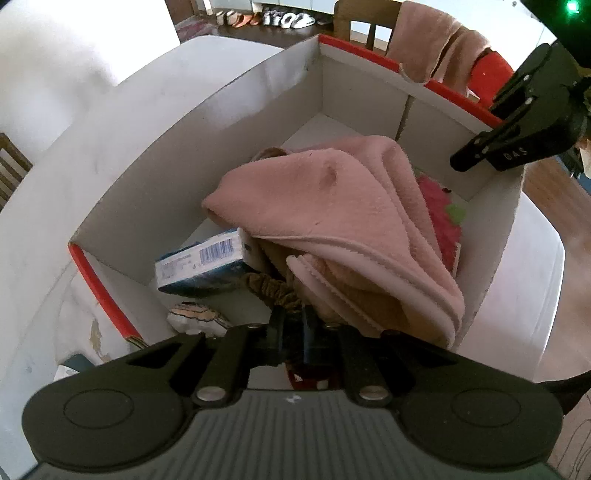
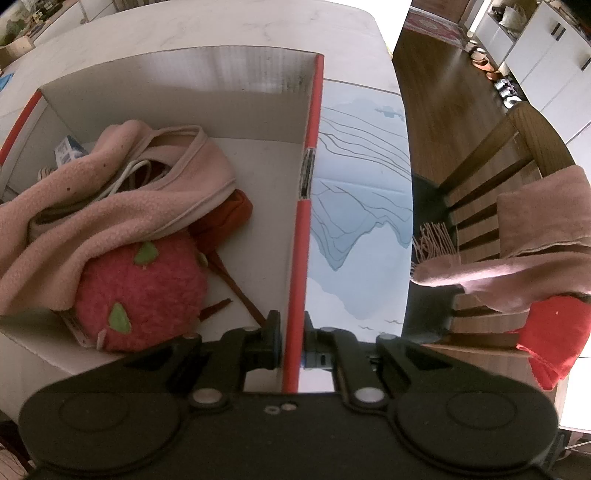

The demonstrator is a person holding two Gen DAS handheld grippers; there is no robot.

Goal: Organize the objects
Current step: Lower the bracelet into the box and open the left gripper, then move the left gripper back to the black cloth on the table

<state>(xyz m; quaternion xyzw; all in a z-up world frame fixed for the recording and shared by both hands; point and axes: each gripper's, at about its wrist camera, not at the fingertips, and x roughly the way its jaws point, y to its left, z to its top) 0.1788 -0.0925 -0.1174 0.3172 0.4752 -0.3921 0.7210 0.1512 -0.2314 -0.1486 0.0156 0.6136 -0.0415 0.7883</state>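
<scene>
A white cardboard box with red edges (image 1: 207, 122) stands on the table; it also shows in the right wrist view (image 2: 221, 85). Inside lie a pink fleece cloth (image 1: 325, 206) (image 2: 74, 206), a pink plush fruit (image 2: 144, 291), a blue carton (image 1: 199, 266) and an orange pouch (image 2: 229, 218). My left gripper (image 1: 293, 325) is over the box's near end, shut on an olive braided cord (image 1: 273, 288). My right gripper (image 2: 291, 343) is shut on the box's red wall edge (image 2: 301, 258); it shows at the right of the left wrist view (image 1: 517, 122).
A wooden chair (image 2: 491, 155) draped with a tan scarf (image 2: 535, 236) and a red cloth (image 2: 554, 343) stands to the right. A pale blue printed mat (image 2: 362, 206) lies under the box. Shoes (image 1: 273, 16) line the far floor.
</scene>
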